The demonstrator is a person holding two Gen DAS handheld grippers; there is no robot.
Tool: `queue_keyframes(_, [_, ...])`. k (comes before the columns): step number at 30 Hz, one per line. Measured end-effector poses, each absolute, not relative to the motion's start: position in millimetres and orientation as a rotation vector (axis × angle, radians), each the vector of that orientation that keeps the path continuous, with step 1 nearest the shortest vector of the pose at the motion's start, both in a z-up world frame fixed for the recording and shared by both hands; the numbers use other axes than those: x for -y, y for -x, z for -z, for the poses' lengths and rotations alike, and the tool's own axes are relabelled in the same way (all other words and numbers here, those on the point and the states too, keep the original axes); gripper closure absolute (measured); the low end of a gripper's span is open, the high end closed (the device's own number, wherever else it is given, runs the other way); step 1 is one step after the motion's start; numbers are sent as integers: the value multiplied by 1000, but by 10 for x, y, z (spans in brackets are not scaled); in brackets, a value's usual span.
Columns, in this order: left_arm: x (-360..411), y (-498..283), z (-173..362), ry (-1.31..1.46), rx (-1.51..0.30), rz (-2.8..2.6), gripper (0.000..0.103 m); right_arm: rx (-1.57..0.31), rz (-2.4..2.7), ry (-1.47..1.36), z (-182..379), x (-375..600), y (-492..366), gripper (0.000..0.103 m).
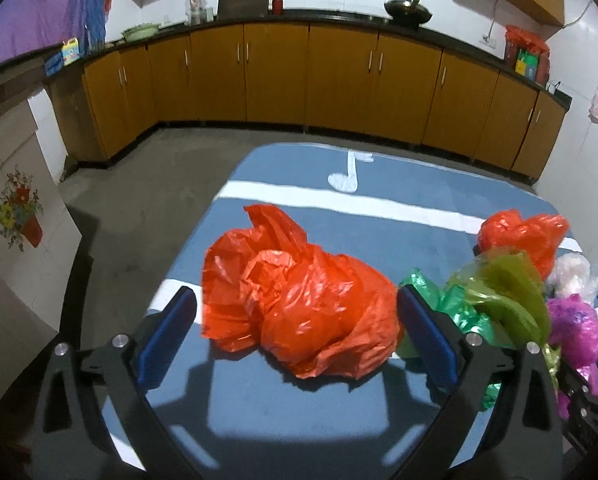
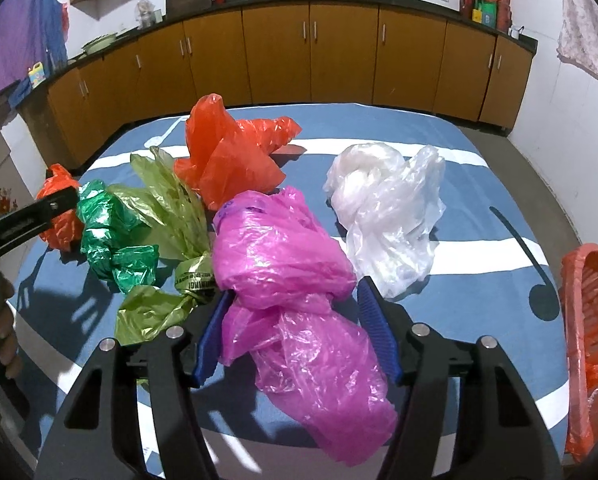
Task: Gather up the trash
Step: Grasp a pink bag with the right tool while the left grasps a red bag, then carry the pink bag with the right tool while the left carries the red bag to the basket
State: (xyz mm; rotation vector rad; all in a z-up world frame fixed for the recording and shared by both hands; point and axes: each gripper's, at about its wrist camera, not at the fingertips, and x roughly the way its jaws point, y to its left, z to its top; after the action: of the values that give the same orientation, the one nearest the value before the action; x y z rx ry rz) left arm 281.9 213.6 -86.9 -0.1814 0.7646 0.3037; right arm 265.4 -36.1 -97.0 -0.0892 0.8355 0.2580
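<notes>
Grippers both gape: left gripper [image 1: 295, 320] straddles the orange bag [image 1: 299, 304], right gripper [image 2: 297, 320] the pink bag [image 2: 295, 276] (featherlight, slippery; pinch the bunched middle).

home kitchen: wooden cabinets [image 1: 339, 76], countertop wok [image 1: 407, 10]

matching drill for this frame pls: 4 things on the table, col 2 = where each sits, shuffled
Things:
1. pink bag
2. white bag
3. orange basket
4. dark green bag

Places:
A. at the table's right edge
B. between the right gripper's open jaws
C. beside the olive bag, on the left half
D. just right of the pink bag, further back

Pairs: 1-B, 2-D, 3-A, 4-C
</notes>
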Motion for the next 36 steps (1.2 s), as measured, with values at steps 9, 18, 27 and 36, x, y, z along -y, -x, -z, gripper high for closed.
queue_keyframes(9, [-2093, -2928, 1035, 195, -812, -232, 35, -852, -274, 95, 991, 405, -2616, 53])
queue_keyframes(18, [-2085, -2679, 986, 179, -790, -232, 47, -839, -268, 65, 900, 559, -2478, 59])
queue_keyframes(27, [-1964, -2264, 764, 170, -738, -200, 49, -798, -226, 26, 714, 804, -2258, 59])
queue_keyframes(36, [-1577, -1944, 410, 147, -665, -87, 49, -748, -152, 2, 501, 1233, -2014, 59])
